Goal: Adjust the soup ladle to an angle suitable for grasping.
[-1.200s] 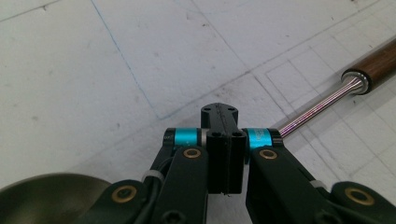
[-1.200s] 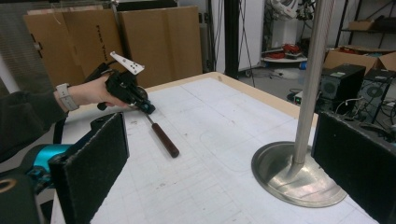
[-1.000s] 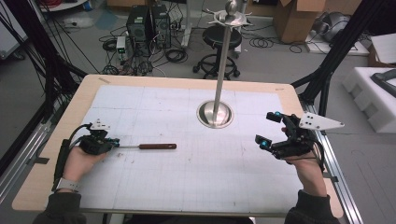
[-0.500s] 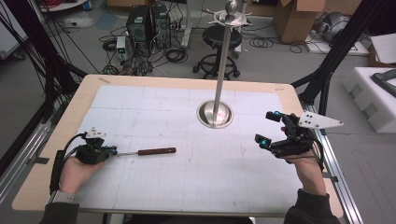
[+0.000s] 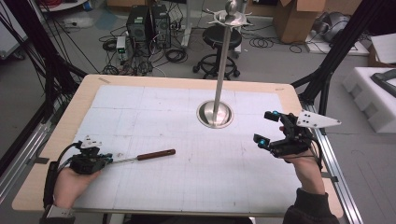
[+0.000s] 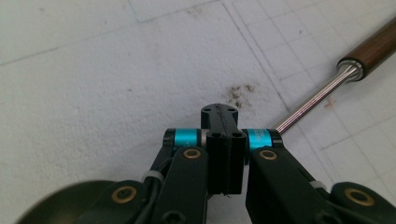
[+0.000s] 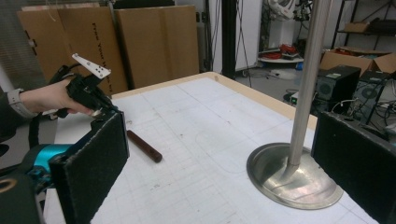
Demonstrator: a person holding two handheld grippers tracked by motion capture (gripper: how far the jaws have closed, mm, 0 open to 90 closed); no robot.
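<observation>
A utensil with a brown wooden handle (image 5: 156,154) and a thin metal shaft lies on the white gridded mat at the left. My left gripper (image 5: 108,158) sits at the shaft's near end, jaws shut. In the left gripper view the pads of the left gripper (image 6: 219,112) meet with nothing between them, and the shaft (image 6: 317,95) runs in behind the right finger. A blurred dark round shape shows at the bottom left. My right gripper (image 5: 265,127) hovers open at the table's right. A metal stand (image 5: 220,79) rises from a round base mid-table.
In the right gripper view the stand's base (image 7: 294,179) lies ahead between the wide pads of the right gripper (image 7: 224,163), with the utensil's handle (image 7: 144,147) farther left. Beyond the table's wooden rim (image 5: 187,80) are a stool, computers, cables and cardboard boxes.
My left gripper has slid toward the near left edge of the table, and the utensil's shaft end has followed it, so the utensil now lies more slanted. The right gripper has not moved.
</observation>
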